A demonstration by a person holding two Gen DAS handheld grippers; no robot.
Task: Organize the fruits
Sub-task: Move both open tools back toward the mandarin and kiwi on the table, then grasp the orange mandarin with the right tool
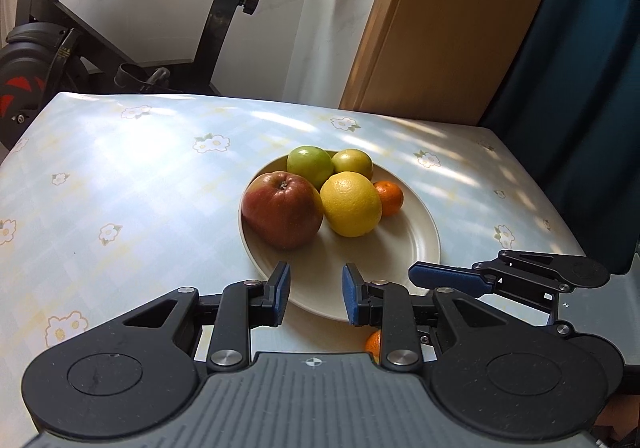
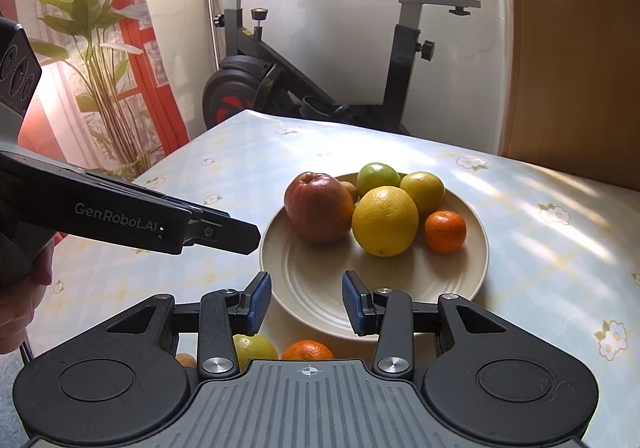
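A cream plate [image 1: 416,244] [image 2: 312,280] holds a red apple [image 1: 282,208] [image 2: 318,207], a green apple [image 1: 310,164] [image 2: 377,176], a large yellow citrus [image 1: 351,203] [image 2: 385,220], a smaller yellow fruit [image 1: 353,162] [image 2: 423,185], a small tangerine [image 1: 389,197] [image 2: 445,231] and a half-hidden brown kiwi [image 2: 351,189]. My left gripper [image 1: 316,294] is open and empty over the plate's near rim. My right gripper [image 2: 307,300] is open and empty at the near rim. On the table in front lie a tangerine [image 1: 373,344] [image 2: 308,350], a yellow-green fruit [image 2: 256,346] and a brown fruit [image 2: 186,360].
The table carries a pale blue flowered cloth [image 1: 120,187]. An exercise bike [image 2: 280,79] stands behind it, a wooden panel [image 1: 440,27] at the back right, a plant [image 2: 92,47] at the left. The right gripper shows in the left wrist view [image 1: 448,276]; the left one in the right wrist view [image 2: 224,232].
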